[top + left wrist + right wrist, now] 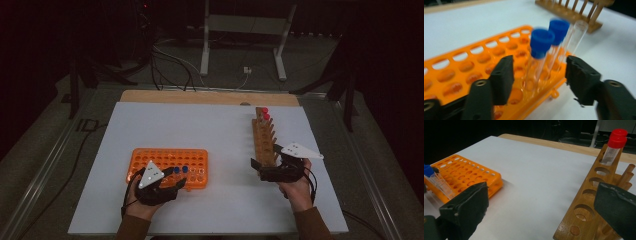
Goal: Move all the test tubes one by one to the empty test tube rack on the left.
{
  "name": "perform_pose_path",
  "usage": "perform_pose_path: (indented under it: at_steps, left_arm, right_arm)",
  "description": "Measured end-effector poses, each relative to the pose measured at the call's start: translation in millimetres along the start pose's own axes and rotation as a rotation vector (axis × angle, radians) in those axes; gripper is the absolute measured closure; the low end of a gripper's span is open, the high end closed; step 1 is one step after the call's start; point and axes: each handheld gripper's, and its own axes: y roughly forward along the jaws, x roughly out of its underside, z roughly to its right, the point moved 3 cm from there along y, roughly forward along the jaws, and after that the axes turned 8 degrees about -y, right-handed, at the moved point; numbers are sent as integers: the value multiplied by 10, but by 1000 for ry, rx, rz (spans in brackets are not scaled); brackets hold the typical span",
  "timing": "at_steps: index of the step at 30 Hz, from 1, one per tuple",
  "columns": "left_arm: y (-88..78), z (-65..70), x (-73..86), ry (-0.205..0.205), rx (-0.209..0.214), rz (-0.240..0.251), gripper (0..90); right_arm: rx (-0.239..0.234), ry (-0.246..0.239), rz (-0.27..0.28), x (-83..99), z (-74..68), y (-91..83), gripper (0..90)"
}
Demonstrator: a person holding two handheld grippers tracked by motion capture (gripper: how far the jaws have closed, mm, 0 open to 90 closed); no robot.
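An orange tube rack (170, 156) lies at the front left of the white table. Two blue-capped tubes (539, 53) and an uncapped clear tube (576, 35) stand in its near right corner. My left gripper (540, 78) is open, its jaws on either side of the nearer blue-capped tube without touching it. A wooden tube rack (263, 132) runs lengthwise at the right, with two red-capped tubes (265, 113) at its far end. My right gripper (266, 157) is open at that rack's near end, and the wooden rack (584, 212) lies between its wide jaws.
The white table top (220, 130) has bare room between the two racks. A wooden strip (210, 97) borders its far edge. Beyond it stand a metal frame's legs (205, 50) and cables on the floor.
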Motion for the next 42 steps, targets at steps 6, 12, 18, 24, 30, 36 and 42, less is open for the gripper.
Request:
perform_pose_path:
  at_steps: [6,12,18,24,30,36,42]
  left_arm:
    - [-87,-8,-90,-25,-17,87,160]
    - [-128,-33,-146,-42,-67,119,13]
    - [-195,-85,-177,-41,-151,158,7]
    - [-214,-139,-179,-57,-153,163,7]
    - [-228,-164,-169,-68,-156,182,6]
    - [-219,-205,-146,-100,-161,194,6]
    - [-223,-195,-148,-101,-173,206,7]
  right_arm:
    - [3,-10,-1,-11,-1,8,1]
    - [25,-14,5,-89,72,-13,1]
    - [55,-26,6,-236,176,3,1]
    - [88,-33,2,-395,318,104,1]
    - [127,-4,13,-495,500,237,2]
    - [173,27,-15,-515,700,393,55]
    - [210,61,-54,-477,886,595,155]
